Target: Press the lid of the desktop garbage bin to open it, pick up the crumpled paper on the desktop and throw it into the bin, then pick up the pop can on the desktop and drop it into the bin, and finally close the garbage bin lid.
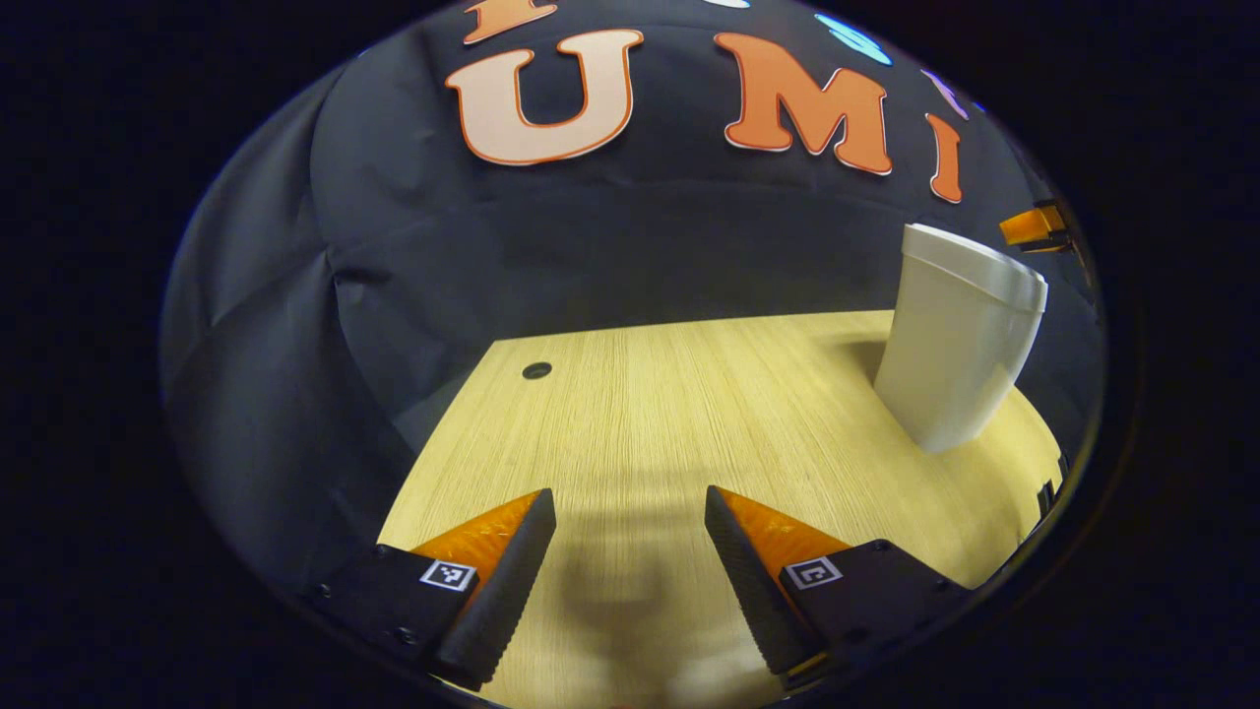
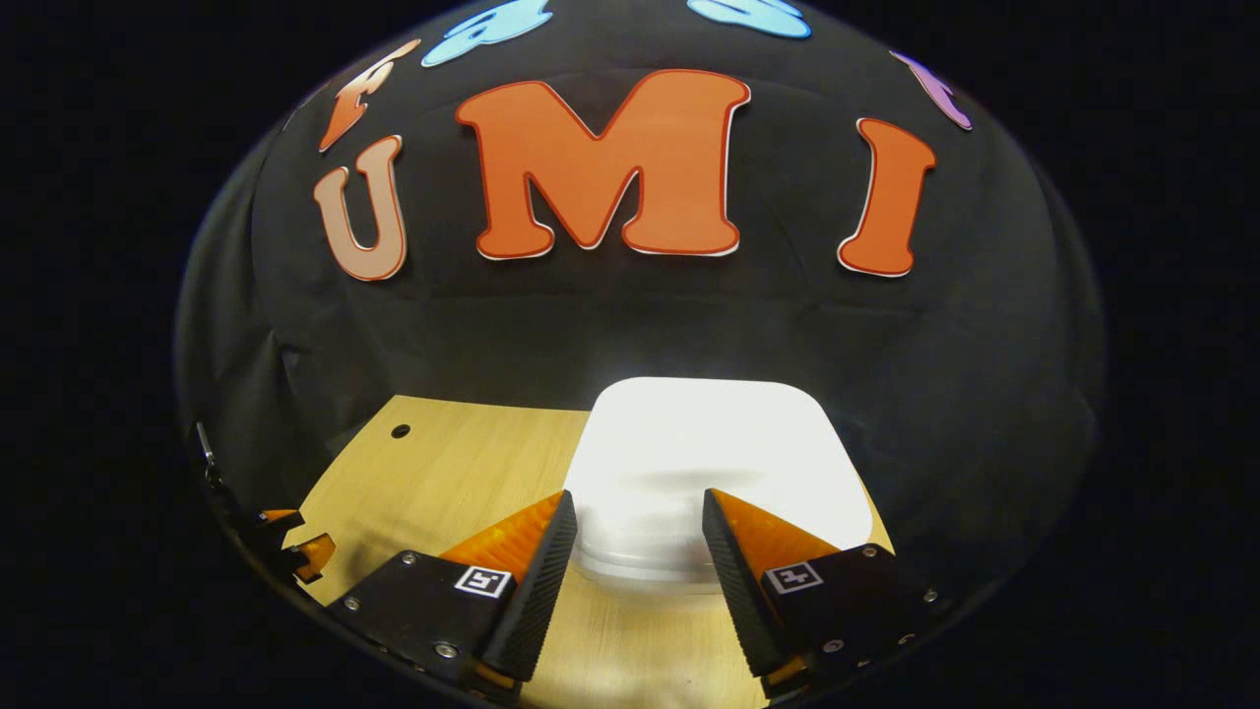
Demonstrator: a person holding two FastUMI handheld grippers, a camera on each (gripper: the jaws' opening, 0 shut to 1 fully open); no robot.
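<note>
Lid of garbage bin (image 2: 714, 463) shut, directly ahead of right hand-held gripper (image 2: 638, 522); both hand-held grippers released, empty; stage judged either first or last.

Garbage bin (image 1: 953, 345): plain white body and lid, unpatterned.
Tabletop (image 1: 669, 414): pale yellow wood with fine straight grain.
Tabletop hole (image 1: 536, 370): dark round spot.
Booth wall cloth (image 2: 630, 315): black, creased.

The bench (image 1: 689, 394) is light wood with a small round hole (image 1: 536, 370). A white bin (image 1: 955, 345) stands on it.
</note>
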